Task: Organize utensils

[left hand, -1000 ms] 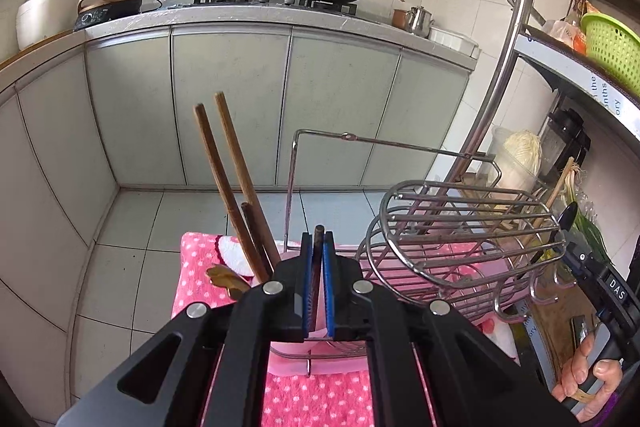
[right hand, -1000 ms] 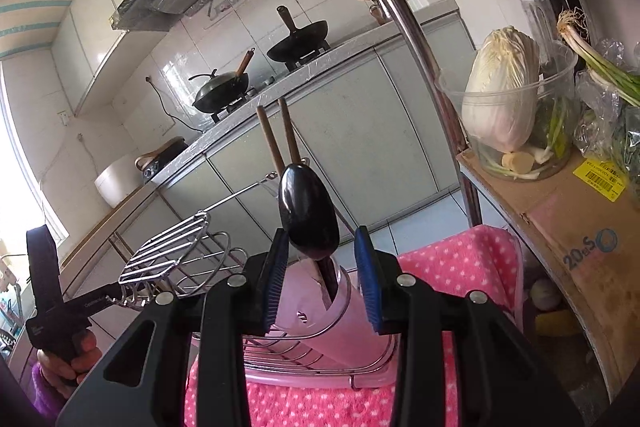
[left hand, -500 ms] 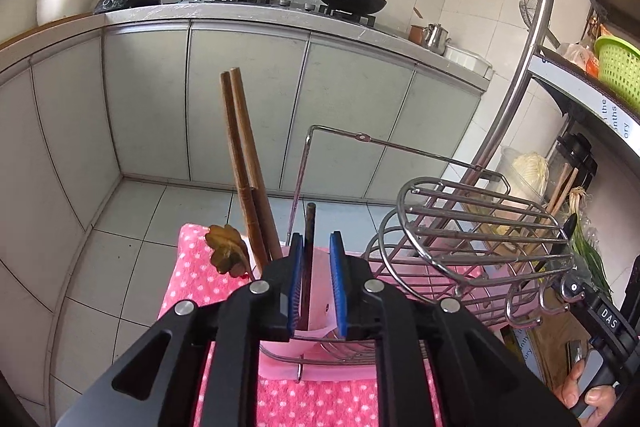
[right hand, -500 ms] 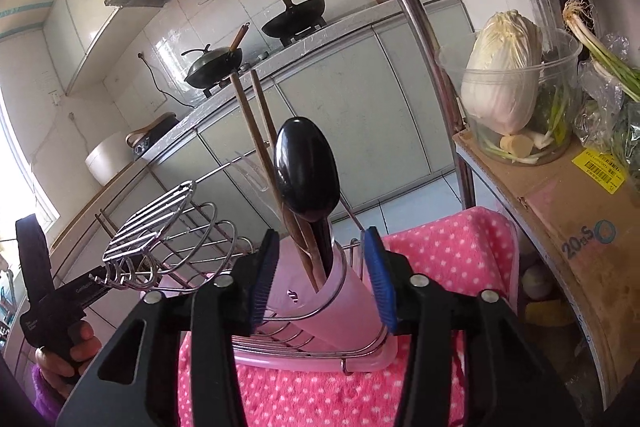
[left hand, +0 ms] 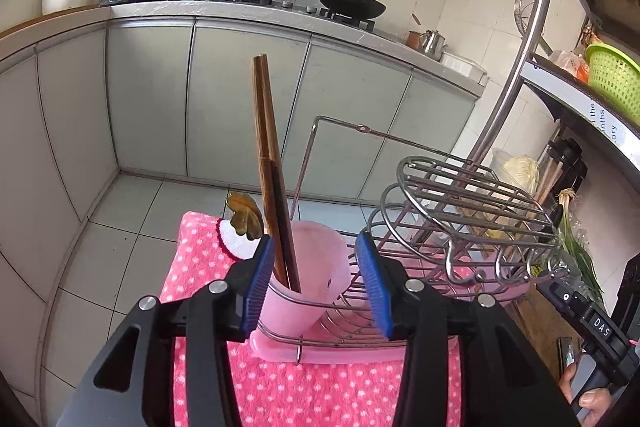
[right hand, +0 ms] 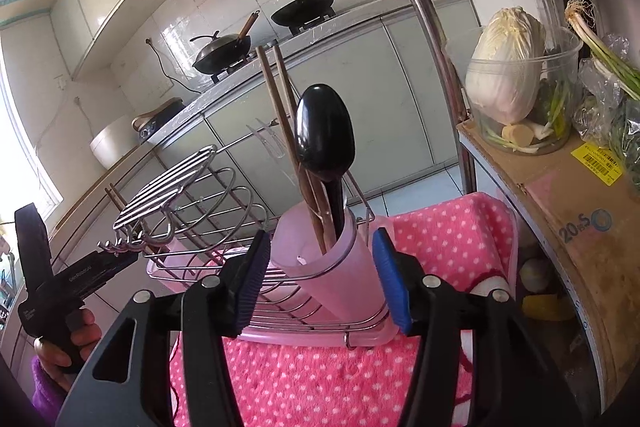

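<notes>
A pink cup (left hand: 308,267) stands in the corner of a wire dish rack (left hand: 460,195). It holds two long wooden chopsticks (left hand: 266,147), a shorter dark stick (left hand: 286,227) and a gold leaf-ended utensil (left hand: 242,215). My left gripper (left hand: 316,247) is opening just in front of the cup, its blue pads clear of it and gripping nothing. In the right wrist view the same pink cup (right hand: 332,267) also holds a black spoon (right hand: 324,131) beside the chopsticks (right hand: 280,99). My right gripper (right hand: 320,239) is opening too, its pads on either side of the cup without pressing it.
The rack sits in a pink tray (left hand: 320,351) on a pink dotted towel (left hand: 280,395). A round wire trivet (right hand: 168,183) lies on the rack. A shelf on the right holds a tub with cabbage (right hand: 508,67) and a cardboard box (right hand: 568,203). Kitchen cabinets stand behind.
My left gripper let go of the dark stick, which now stands in the cup, and its jaws spread wide. The right jaws also widened around the cup and spoon.
</notes>
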`<state>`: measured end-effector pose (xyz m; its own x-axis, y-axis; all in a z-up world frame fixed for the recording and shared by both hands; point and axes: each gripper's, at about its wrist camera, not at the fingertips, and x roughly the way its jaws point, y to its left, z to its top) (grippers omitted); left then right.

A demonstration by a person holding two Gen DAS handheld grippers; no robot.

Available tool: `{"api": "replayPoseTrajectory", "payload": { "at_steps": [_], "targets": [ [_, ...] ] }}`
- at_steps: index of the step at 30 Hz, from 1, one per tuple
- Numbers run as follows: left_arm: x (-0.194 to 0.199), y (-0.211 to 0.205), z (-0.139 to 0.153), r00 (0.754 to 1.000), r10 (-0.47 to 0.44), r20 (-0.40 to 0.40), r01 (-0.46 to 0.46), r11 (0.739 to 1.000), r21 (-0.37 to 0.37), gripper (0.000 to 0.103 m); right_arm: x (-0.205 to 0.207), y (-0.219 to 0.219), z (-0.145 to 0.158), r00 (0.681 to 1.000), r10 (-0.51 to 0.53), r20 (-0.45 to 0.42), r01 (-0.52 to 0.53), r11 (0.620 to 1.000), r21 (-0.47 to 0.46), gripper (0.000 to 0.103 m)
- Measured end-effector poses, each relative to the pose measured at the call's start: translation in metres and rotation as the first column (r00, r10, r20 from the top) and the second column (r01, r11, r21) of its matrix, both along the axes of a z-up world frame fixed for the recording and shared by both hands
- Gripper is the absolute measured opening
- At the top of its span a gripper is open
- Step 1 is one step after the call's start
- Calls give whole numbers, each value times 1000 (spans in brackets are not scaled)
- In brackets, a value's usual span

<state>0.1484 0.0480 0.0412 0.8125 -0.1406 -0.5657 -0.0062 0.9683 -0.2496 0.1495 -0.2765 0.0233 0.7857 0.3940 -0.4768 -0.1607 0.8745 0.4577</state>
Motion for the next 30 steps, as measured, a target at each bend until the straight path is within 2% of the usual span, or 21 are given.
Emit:
{"api": "replayPoseTrajectory", "payload": {
  "at_steps": [4, 11, 18, 24, 30],
  "targets": [
    [-18, -5, 4, 1000, -1, 28, 0, 1000, 12, 46, -16, 7, -2, 1000, 13, 6, -13, 1000, -12, 56],
    [-48, -20, 6, 999, -3, 47, 0, 998, 57, 48, -44, 22, -8, 1000, 21, 18, -20, 998, -61, 67],
    [-73, -37, 3, 999, -4, 36, 0, 996, 94, 58, -71, 33, 2, 998, 9, 59, 0, 989, -146, 71],
    [-91, -47, 1, 999, -5, 42, 0, 993, 116, 63, -90, 44, 8, 995, -2, 96, 24, 973, -229, 75],
    [-108, -50, 1, 999, -6, 50, 0, 992, 127, 63, -95, 58, 11, 996, 13, 91, 11, 967, -253, 77]
  ]
}}
